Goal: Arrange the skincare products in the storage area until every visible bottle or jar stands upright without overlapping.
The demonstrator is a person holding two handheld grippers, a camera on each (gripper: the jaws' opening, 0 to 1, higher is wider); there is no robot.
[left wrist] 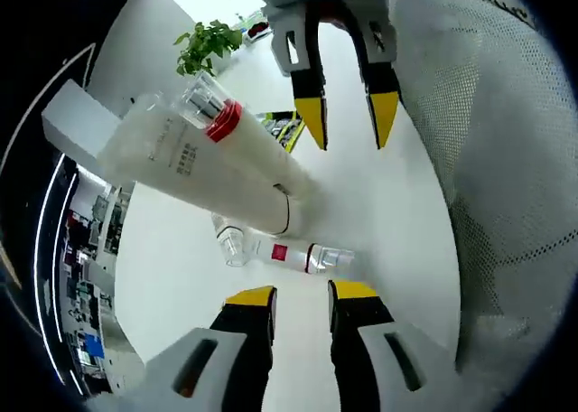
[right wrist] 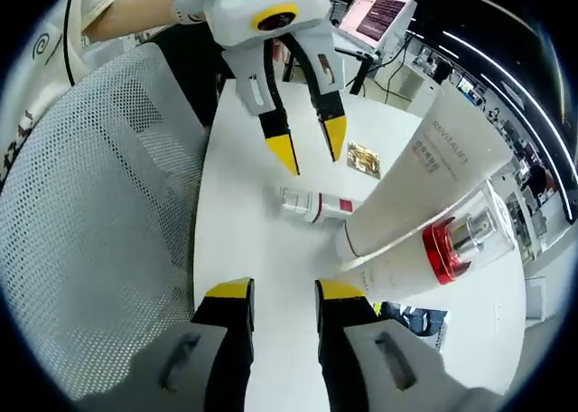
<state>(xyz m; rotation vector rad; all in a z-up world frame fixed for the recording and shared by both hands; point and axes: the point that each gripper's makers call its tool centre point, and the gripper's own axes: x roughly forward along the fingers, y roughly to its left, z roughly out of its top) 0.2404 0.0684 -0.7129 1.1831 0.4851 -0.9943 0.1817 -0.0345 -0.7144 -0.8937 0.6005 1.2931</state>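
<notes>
Left gripper (left wrist: 301,296): jaws rise from the bottom of the left gripper view, yellow-tipped, parted by a modest gap, nothing between them, touching nothing. They stand over bare white table (left wrist: 379,204), just short of the small bottle.

Right gripper (right wrist: 284,290): same stance in the right gripper view, jaws moderately apart, empty, clear of the products. Each gripper shows in the other's view, facing in from the far side of the table with its jaws apart and empty.

Mesh chair back (right wrist: 90,222): large, white, perforated, close against the table edge on the side away from the products.

Products, counted: three.
- Two large white tubes (right wrist: 429,182), near the table edge opposite the chair. They lean and overlap; in the left gripper view they lie one over the other. One carries printed lettering.
- One bottle with a red collar and clear cap (left wrist: 209,109), lying across the tubes, touching them.
- One small clear bottle (left wrist: 282,252) with a red label, on its side on the table, between the two grippers, its end just beside the tube bases.

Small items: one gold-patterned flat packet (right wrist: 364,159) on the table near the left gripper's tips. One green plant (left wrist: 209,43) beyond the far table edge.
</notes>
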